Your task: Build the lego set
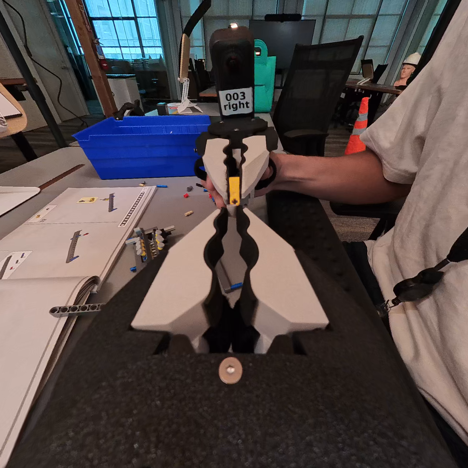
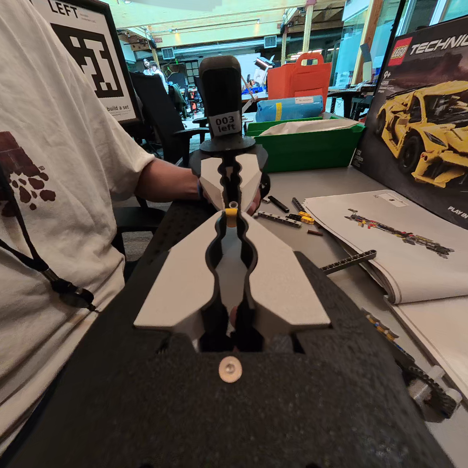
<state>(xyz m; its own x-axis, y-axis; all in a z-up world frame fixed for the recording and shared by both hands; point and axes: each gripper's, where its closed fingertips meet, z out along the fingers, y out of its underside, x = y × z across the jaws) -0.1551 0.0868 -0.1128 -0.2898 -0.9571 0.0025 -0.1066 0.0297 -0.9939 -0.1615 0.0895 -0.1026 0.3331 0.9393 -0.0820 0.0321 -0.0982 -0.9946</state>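
Note:
My two grippers meet tip to tip above the table's near edge. In the left wrist view my left gripper (image 1: 231, 211) is shut on a small light grey piece (image 1: 231, 209). Facing it, my right gripper (image 1: 234, 200) is shut on a yellow piece (image 1: 234, 188) with a dark cross hole at its end. The two pieces touch. In the right wrist view my right gripper (image 2: 231, 215) holds the yellow piece (image 2: 231, 218), and the left gripper (image 2: 232, 202) opposite holds the grey ring-shaped piece (image 2: 232, 204).
A part-built assembly (image 1: 149, 243), an open instruction booklet (image 1: 76, 228), a grey beam (image 1: 76, 309), loose small parts (image 1: 186, 195) and a blue bin (image 1: 141, 147) lie left. A green bin (image 2: 304, 149), the set's box (image 2: 417, 114), beams (image 2: 349, 260) and a wheeled part (image 2: 430, 395) lie right.

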